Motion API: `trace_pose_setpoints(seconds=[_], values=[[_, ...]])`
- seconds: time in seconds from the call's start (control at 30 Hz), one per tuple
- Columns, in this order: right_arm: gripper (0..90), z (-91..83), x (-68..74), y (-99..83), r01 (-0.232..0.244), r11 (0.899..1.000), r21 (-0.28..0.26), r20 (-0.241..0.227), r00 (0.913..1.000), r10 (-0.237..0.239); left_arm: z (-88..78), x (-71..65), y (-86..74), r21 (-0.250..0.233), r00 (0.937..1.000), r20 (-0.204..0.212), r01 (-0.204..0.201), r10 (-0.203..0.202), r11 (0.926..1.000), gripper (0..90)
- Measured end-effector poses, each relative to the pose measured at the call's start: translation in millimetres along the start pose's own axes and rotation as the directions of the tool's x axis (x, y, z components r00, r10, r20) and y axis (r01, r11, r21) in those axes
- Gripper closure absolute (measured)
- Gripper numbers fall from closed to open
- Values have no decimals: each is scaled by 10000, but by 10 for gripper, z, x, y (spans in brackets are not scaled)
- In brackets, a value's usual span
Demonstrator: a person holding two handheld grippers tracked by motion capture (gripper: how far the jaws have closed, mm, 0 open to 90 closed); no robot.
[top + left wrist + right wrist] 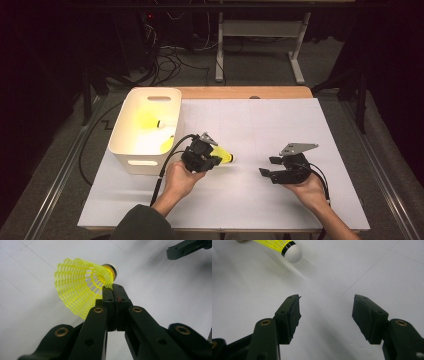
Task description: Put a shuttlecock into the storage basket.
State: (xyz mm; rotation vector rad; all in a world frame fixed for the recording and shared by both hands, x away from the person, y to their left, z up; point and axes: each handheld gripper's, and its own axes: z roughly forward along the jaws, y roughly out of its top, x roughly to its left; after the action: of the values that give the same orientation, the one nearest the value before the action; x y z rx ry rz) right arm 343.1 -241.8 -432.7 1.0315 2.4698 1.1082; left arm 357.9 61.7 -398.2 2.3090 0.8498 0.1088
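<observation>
Left gripper (212,161): clamped on the yellow shuttlecock's (80,285) mesh skirt, just beside the white bin (125,130), near the surface's (280,120) left edge.
Right gripper (267,167): jaws apart, nothing between them.

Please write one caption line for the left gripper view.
The left gripper pinches the yellow shuttlecock by its skirt above the white table.

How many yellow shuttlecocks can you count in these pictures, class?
3: one shuttlecock gripped by its skirt in the left gripper; two lie in the white bin, one farther back, another near its front wall.
</observation>
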Motion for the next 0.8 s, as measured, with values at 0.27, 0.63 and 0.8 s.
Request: trace_pose_setpoints(seconds=[0.27, 0.63, 0.8], values=[[406, -147, -61, -111, -206, 9986, -494, 229, 9995, 218, -46, 18, 5, -29, 9998, -204, 69, -69, 10000, 897], [402, -275, -148, -258, -466, 9962, -730, 520, 9974, 505, -143, 19, 85, -65, 9992, -390, 85, -87, 9999, 897], [397, -313, -172, -313, -528, 9950, -846, 605, 9965, 581, -183, 44, 86, -53, 9989, -412, 207, -209, 9998, 898]])
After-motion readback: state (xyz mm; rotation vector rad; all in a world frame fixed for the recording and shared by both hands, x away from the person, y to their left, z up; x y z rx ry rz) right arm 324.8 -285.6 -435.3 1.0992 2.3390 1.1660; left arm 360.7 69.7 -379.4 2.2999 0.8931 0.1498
